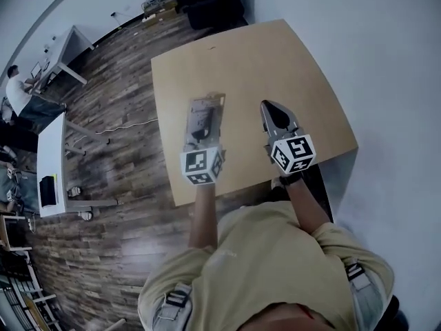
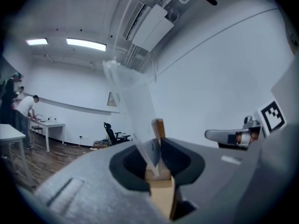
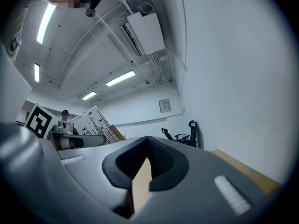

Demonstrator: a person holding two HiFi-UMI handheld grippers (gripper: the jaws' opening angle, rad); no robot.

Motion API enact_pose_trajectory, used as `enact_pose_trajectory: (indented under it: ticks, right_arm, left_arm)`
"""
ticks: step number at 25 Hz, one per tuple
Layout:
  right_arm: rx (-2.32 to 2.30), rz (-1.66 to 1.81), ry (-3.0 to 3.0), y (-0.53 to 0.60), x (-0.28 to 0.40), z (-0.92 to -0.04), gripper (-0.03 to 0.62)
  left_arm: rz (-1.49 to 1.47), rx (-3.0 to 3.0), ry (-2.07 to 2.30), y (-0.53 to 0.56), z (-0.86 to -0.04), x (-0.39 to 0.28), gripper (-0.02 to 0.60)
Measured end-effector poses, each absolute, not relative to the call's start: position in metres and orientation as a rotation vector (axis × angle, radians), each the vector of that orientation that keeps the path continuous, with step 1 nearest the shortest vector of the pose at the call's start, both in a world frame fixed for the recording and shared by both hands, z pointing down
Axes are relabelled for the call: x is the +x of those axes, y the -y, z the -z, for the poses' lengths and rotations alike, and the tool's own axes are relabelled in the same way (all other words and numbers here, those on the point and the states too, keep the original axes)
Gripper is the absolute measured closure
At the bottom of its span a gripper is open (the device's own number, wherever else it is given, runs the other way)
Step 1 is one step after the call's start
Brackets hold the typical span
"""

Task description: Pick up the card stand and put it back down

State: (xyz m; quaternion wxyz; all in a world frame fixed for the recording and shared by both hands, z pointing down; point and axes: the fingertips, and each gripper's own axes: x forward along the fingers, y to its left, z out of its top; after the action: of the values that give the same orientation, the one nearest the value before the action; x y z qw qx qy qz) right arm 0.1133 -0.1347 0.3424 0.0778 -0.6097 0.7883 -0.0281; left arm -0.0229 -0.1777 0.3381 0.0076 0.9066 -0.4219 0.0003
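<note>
The left gripper [image 2: 158,143] squeezes the card stand [image 2: 133,101], a small wood block with a clear sheet sticking up. It holds the stand in the air over the table [image 1: 275,54], near the middle of the head view. Just to its right, the right gripper [image 3: 147,146] is closed on nothing.

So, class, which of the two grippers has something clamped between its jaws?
The left gripper: its jaws grip the card stand, a clear panel on a wooden base. The right gripper has its jaws closed together on nothing.
</note>
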Motion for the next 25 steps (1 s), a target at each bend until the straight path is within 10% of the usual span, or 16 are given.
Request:
enact_pose_trajectory:
  ticks: [25]
  right_arm:
    - [-1.289,0.302,-2.718,0.259,0.112,-0.382,0.589]
  left_arm:
    - [-0.087,2.524,1.645,0.224,-0.393,-0.014,0.506]
